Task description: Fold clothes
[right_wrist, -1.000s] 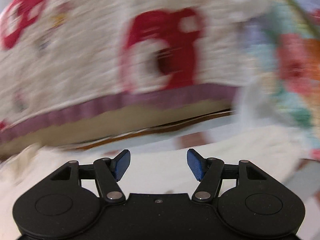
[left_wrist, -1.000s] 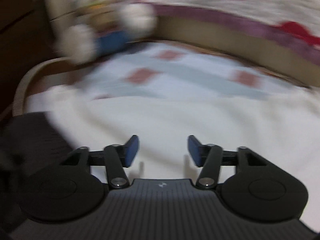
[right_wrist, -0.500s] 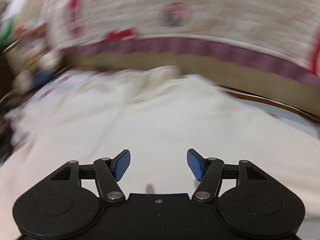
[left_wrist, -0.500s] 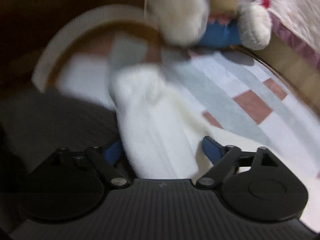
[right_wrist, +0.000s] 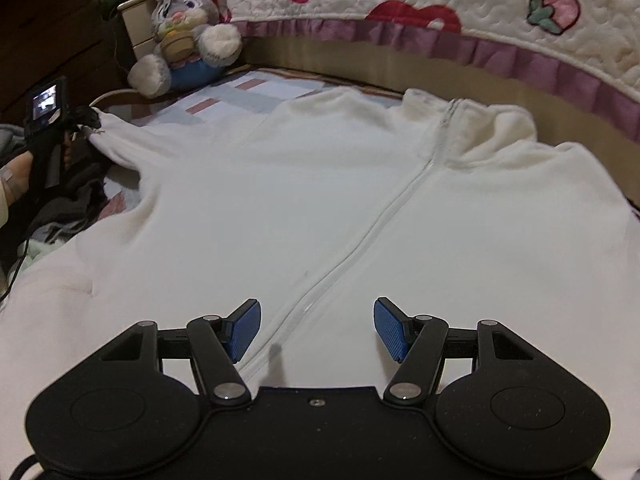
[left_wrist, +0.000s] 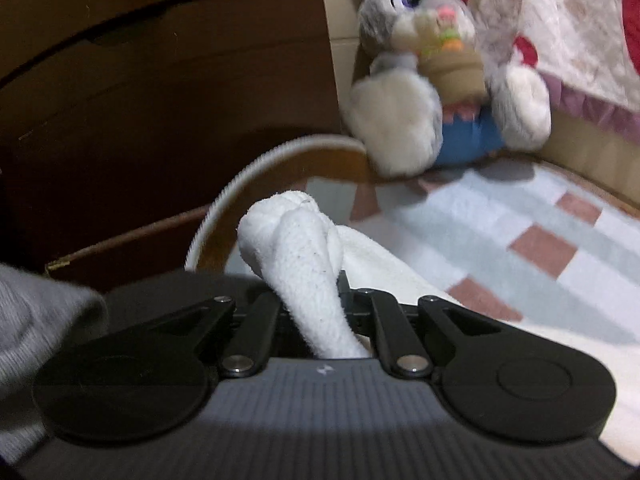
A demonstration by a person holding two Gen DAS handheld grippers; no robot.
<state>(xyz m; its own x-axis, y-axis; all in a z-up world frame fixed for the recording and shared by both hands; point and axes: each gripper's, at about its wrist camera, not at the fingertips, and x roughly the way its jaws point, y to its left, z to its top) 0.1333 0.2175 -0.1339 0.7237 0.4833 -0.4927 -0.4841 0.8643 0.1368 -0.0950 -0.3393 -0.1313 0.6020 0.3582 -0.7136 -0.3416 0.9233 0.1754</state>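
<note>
— left gripper [left_wrist: 316, 312]: jaws clamped on the cuff of the white fleece zip-up jacket [right_wrist: 320, 200], sleeve end bunched up between them. right gripper [right_wrist: 318, 330]: jaws wide apart, hovering over the zip [right_wrist: 360, 240], gripping nothing.

— risks?

— probably a slipping cuff, thick pile squeezed in a thin pinch; or a dragged body skewing the fold if pulled too fast.

— room?

— bed edge curving close beyond the left jaws, grey plush rabbit [left_wrist: 436, 80] further ahead. plenty of flat jacket ahead of the right jaws, quilted headboard cover [right_wrist: 440, 0] beyond the collar.

White fleece jacket [right_wrist: 320, 184], grey plush rabbit [right_wrist: 182, 20], blue-padded black right claw [right_wrist: 317, 330]
</note>
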